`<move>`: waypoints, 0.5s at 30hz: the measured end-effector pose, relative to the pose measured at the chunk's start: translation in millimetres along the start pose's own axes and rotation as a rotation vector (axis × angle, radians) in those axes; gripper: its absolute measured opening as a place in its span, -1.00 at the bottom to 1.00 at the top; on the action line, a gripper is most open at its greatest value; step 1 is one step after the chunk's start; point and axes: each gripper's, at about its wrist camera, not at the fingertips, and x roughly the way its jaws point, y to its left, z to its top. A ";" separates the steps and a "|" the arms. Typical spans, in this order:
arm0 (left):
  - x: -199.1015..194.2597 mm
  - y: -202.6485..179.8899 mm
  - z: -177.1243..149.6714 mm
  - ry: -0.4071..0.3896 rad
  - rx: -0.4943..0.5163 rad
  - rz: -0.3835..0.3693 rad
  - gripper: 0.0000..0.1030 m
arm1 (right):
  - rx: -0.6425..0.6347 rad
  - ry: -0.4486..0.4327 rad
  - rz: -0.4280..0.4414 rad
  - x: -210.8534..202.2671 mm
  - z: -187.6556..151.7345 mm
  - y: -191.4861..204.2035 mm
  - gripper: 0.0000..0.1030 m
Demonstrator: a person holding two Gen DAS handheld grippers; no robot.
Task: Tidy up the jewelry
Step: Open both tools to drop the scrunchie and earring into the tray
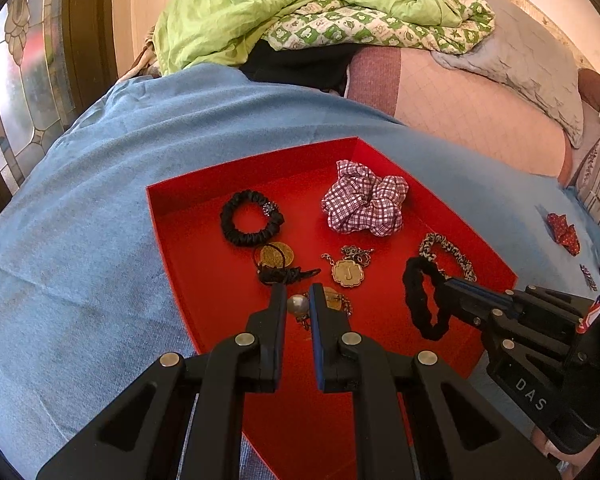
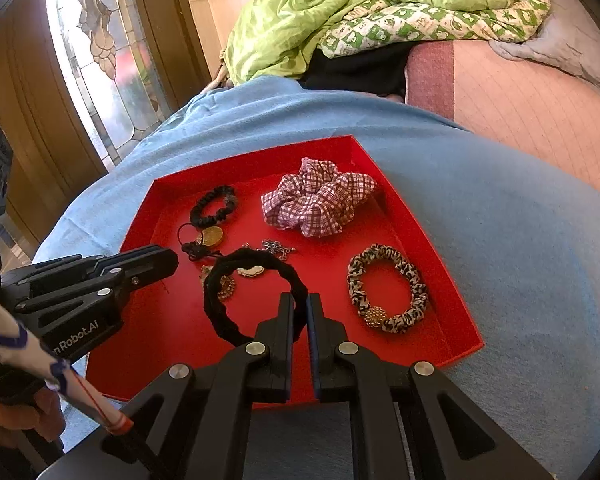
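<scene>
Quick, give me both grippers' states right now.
Left gripper: shut on a pearl-like bead, over the red tray.
Right gripper: shut on the black scrunchie, held over the tray.

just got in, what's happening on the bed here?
A person is sorting jewelry and hair ties in a red tray on a blue blanket. The right hand-held gripper is shut on a black scrunchie, holding it over the tray. The left hand-held gripper is closed around a pearl-like bead. A plaid scrunchie, a leopard-print scrunchie and a J pendant lie in the tray.
</scene>
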 end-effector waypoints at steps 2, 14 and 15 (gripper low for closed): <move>0.5 0.0 0.0 0.003 -0.002 0.000 -0.79 | 0.001 0.004 -0.003 1.1 -0.1 -1.0 -0.85; 3.4 1.3 -1.6 0.017 -0.003 0.006 -0.79 | 0.000 0.023 -0.013 4.6 -2.4 -1.5 -0.84; 4.2 0.8 -0.9 0.017 -0.003 0.007 -0.79 | 0.000 0.025 -0.013 4.9 -2.6 -1.3 -0.83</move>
